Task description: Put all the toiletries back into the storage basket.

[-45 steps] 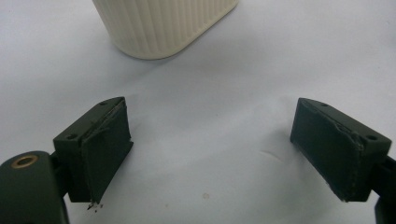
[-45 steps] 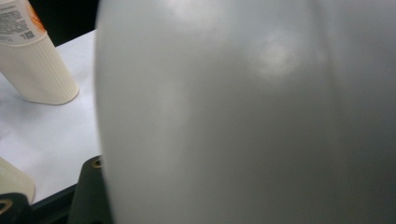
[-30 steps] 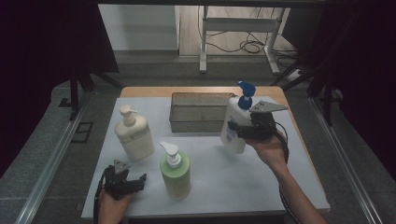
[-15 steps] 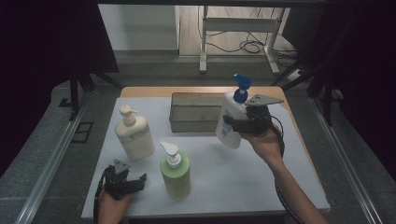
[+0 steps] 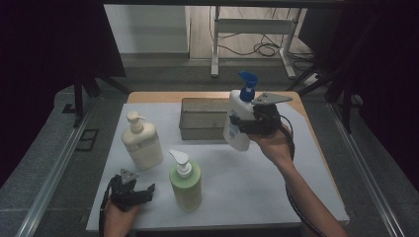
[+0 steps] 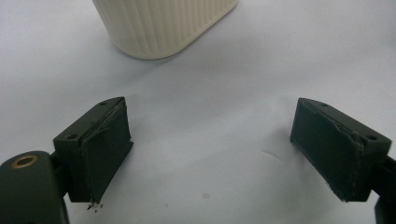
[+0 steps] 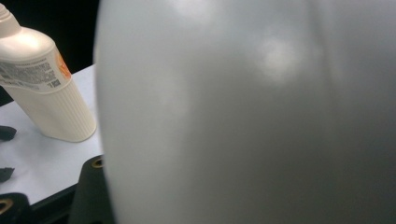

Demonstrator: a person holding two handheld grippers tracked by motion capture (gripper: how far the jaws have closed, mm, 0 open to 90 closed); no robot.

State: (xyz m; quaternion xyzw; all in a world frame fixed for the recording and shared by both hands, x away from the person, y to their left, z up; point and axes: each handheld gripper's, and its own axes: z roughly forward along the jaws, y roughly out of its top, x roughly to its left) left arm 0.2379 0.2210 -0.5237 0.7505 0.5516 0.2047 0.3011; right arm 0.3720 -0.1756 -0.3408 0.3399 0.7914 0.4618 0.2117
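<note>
white bottle [image 5: 237,123] in right tongs [image 5: 243,124]

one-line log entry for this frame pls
right gripper: shut on white blue-pump bottle, lifted near metal tray | left gripper: open, empty, on table

floor [image 5: 148,29]: pale, cables | metal frame [image 5: 249,29] behind | surroundings [image 5: 44,49]: dark curtains

Right gripper [image 5: 242,124] raised, clamped; left gripper [image 5: 141,192] low, jaws apart.
</note>
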